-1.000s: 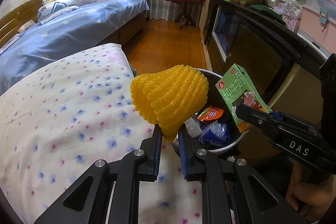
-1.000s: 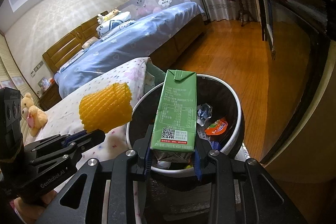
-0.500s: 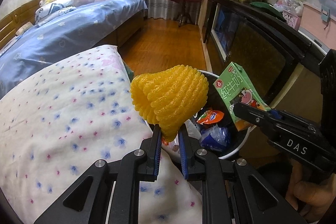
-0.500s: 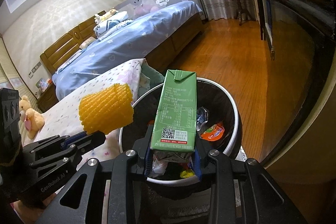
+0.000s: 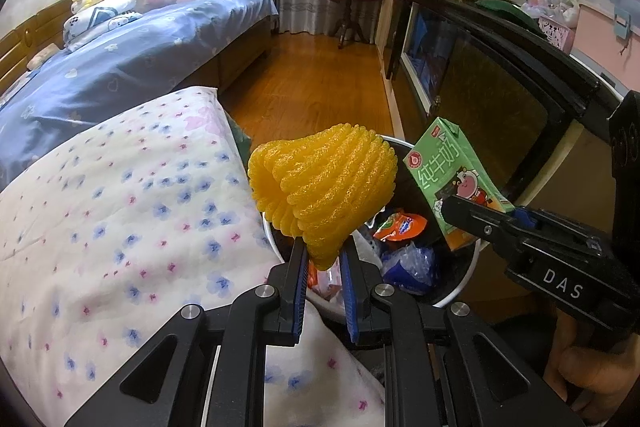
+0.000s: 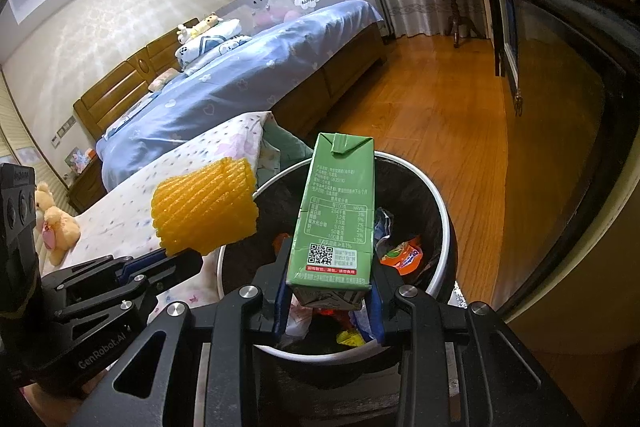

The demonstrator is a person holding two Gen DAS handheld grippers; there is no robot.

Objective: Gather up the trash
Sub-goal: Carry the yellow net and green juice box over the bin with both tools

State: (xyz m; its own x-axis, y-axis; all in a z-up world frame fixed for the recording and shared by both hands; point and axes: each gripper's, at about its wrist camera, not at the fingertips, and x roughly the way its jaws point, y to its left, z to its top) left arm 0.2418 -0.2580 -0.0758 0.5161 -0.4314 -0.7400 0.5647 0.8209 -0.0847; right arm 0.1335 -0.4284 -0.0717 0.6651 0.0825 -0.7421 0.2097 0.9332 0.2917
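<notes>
Over the white-rimmed trash bin (image 6: pixel 442 211), the right gripper (image 6: pixel 329 291) clamps the base of a green milk carton (image 6: pixel 338 211), upright above the wrappers inside. Beside it, at the bin's left rim next to the floral quilt (image 5: pixel 120 211), the left gripper (image 5: pixel 323 259) pinches the narrow end of a yellow foam fruit net (image 5: pixel 324 183).

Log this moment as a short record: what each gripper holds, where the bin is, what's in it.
left gripper: shut on yellow foam net, held at the bin's near-left rim
right gripper: shut on green milk carton, upright over the bin's opening
trash bin: white rim, dark liner, beside the floral quilt
bin contents: orange snack wrapper, other wrappers
</notes>
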